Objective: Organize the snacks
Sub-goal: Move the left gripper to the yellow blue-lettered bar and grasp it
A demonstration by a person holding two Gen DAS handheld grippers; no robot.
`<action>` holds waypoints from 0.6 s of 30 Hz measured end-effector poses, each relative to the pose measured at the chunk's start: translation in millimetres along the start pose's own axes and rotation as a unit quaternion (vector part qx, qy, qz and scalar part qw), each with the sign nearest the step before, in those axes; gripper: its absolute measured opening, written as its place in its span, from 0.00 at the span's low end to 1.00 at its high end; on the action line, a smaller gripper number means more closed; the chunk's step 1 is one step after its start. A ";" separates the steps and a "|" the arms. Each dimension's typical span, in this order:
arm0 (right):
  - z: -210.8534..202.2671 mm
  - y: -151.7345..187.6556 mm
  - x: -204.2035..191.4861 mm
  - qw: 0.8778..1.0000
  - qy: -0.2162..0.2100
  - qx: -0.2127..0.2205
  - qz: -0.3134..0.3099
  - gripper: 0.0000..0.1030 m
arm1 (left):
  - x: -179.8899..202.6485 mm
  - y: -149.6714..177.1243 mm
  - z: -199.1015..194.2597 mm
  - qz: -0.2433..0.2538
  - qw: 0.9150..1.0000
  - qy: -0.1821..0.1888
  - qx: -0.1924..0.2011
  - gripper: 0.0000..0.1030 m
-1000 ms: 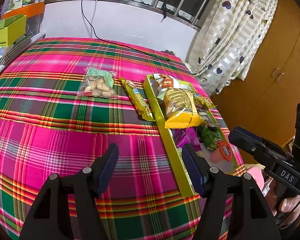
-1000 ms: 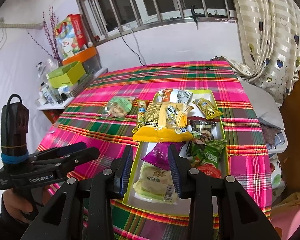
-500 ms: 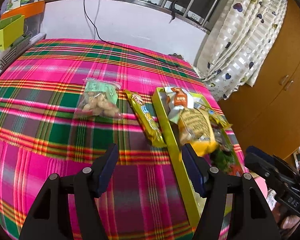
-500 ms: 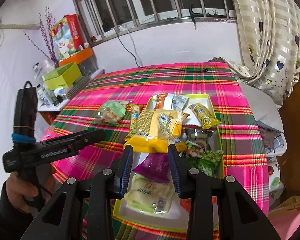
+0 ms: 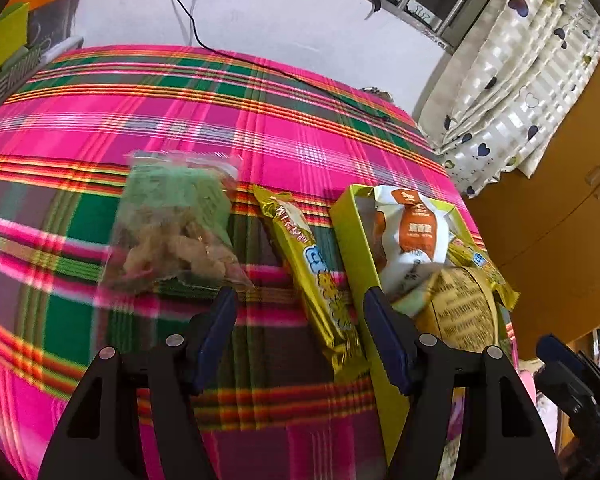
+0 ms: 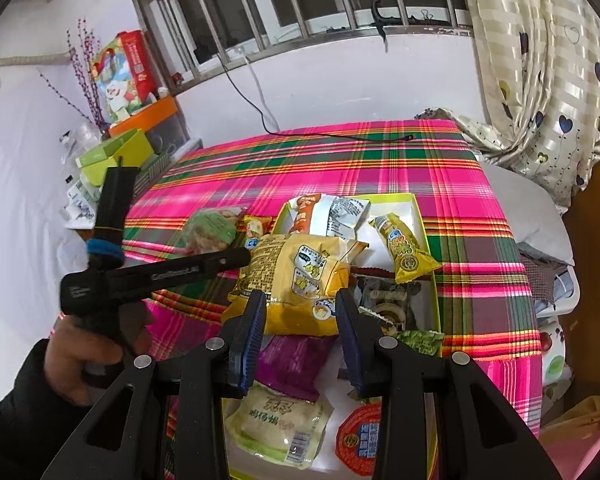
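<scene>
The left wrist camera sits low over the near part of the plaid tablecloth (image 5: pixel 292 148), close to the snacks, looking along its own spread fingers (image 5: pixel 220 320) toward the far edge of the table and the white wall under the barred window. The right wrist camera rides higher and further back, above the near end of the yellow-green tray (image 6: pixel 418 212), facing the same far wall but tilted down into the tray. Both views share the tray (image 5: pixel 354 248), the long yellow bar (image 5: pixel 316 280) just beside its left wall, the peanut bag (image 5: pixel 176 224) and the heart-patterned curtain (image 5: pixel 512 80) at the right. The right view also catches the left gripper (image 6: pixel 236 258) from the side.
</scene>
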State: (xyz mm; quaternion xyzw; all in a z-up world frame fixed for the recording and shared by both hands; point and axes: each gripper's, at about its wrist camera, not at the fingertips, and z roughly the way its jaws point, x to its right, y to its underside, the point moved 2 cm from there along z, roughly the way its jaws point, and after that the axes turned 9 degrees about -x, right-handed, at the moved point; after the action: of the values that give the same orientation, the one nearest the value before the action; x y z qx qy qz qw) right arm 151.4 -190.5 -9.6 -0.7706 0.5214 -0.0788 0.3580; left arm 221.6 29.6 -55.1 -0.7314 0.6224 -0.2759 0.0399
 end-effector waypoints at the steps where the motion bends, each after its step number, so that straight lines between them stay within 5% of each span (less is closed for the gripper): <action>1: 0.2 -0.6 0.7 1.000 0.000 0.000 0.000 0.33 | 1.3 -1.3 3.2 0.002 1.000 -0.003 -0.003 0.64; 7: -0.5 -2.5 3.0 1.000 0.000 0.001 0.002 0.33 | 10.4 -3.1 15.1 0.030 0.998 -0.046 -0.008 0.55; 11: -1.0 -2.6 3.0 1.000 0.000 0.002 0.002 0.33 | 3.1 -1.0 12.0 0.030 0.997 -0.074 -0.007 0.26; 18: -2.4 -1.9 3.9 1.000 -0.002 0.002 0.003 0.33 | 5.0 0.0 13.9 0.047 0.996 -0.080 -0.010 0.26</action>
State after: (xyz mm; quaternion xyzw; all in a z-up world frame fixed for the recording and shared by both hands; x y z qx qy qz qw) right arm 153.3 -194.6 -7.6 -0.7685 0.5227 -0.0775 0.3607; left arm 228.3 21.0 -65.0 -0.7211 0.6541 -0.2079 0.0949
